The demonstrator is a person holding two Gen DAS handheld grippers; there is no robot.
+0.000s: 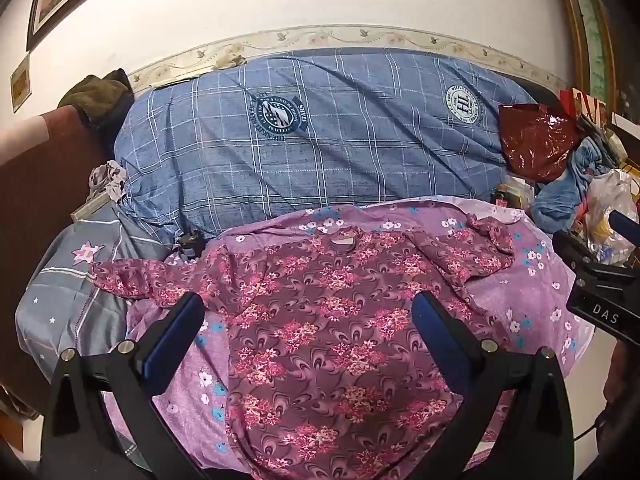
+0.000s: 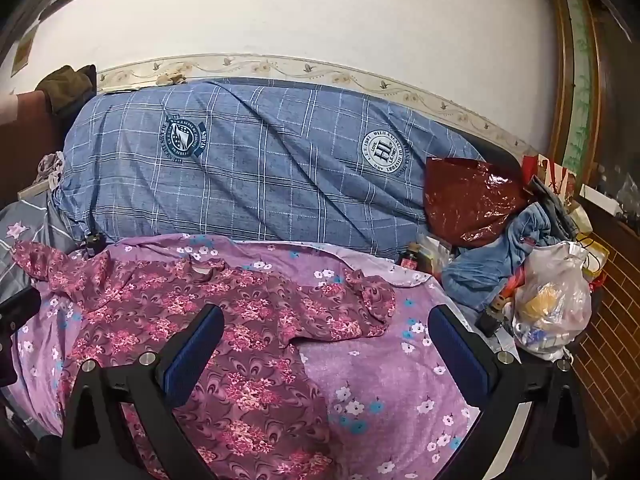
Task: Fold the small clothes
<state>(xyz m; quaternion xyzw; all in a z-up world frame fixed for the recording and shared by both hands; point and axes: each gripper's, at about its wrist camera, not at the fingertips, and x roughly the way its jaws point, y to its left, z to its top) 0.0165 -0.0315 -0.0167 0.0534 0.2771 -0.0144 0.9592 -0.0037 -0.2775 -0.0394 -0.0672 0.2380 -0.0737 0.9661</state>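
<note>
Floral shirt [image 1: 320,320] hem cut off by bottom edge; clear plastic bag [image 2: 554,304] contents too blurred to identify.

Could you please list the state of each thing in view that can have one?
floral shirt: spread flat, unfolded, sleeves out
left gripper: open, above the shirt
right gripper: open, holding nothing
purple sheet: laid out under the shirt
blue plaid quilt: bundled against the wall
</note>
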